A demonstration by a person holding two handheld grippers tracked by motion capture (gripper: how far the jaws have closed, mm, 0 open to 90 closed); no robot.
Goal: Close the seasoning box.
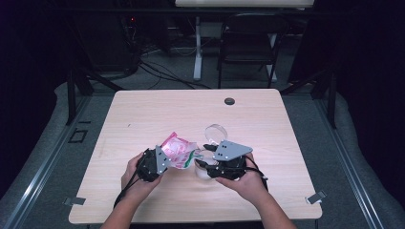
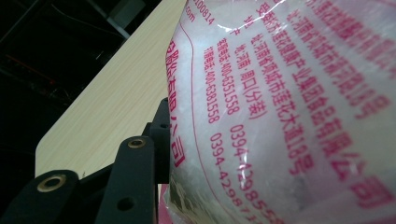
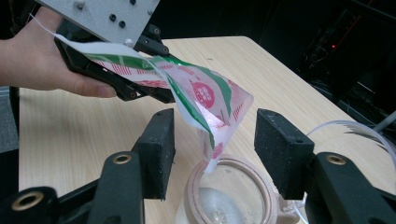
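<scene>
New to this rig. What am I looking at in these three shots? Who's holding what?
No robot here: a person holds a hand-held two-jaw gripper in each hand, and each gripper carries its own camera.

The high view looks down on the table from the person's side. The left gripper grips a pink, white and green bag, tilted toward a jar that stands on the table. The right gripper is at the jar. A clear lid lies just behind.

The left gripper view looks along that gripper's jaws: the bag, printed in pink, sits very close to the lens.

The right gripper view shows its jaws open on either side of the jar, not pressing on it. The bag's torn corner hangs over the jar mouth; white grains lie inside. It looks like pouring.
</scene>
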